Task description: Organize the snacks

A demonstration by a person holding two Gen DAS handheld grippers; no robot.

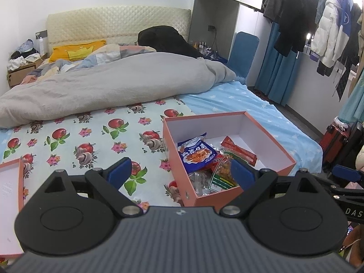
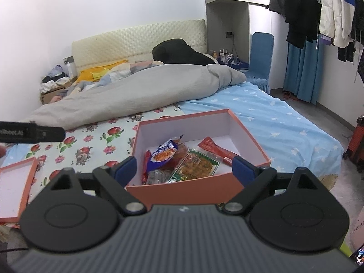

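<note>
An open orange box [image 1: 227, 196] [image 2: 182, 192] with a white inside sits on the bed and holds several snack packets: a blue noodle packet [image 1: 196, 152] [image 2: 162, 155], a red packet [image 1: 238, 151] [image 2: 218, 150] and a green-edged clear packet [image 1: 221, 179] [image 2: 196, 166]. The box's orange lid [image 1: 10, 195] [image 2: 16, 187] lies upside down at the left. My left gripper [image 1: 182, 170] is open and empty, hovering near the box's near left corner. My right gripper [image 2: 184, 168] is open and empty, above the box's front wall.
The bed has a fruit-print sheet [image 1: 91, 141] and a blue star sheet [image 1: 261, 104]. A grey duvet [image 1: 113, 86] is piled behind. A clothes rack [image 1: 318, 22] and a red suitcase [image 1: 336, 143] stand at the right. The other gripper's arm [image 2: 31, 132] shows at left.
</note>
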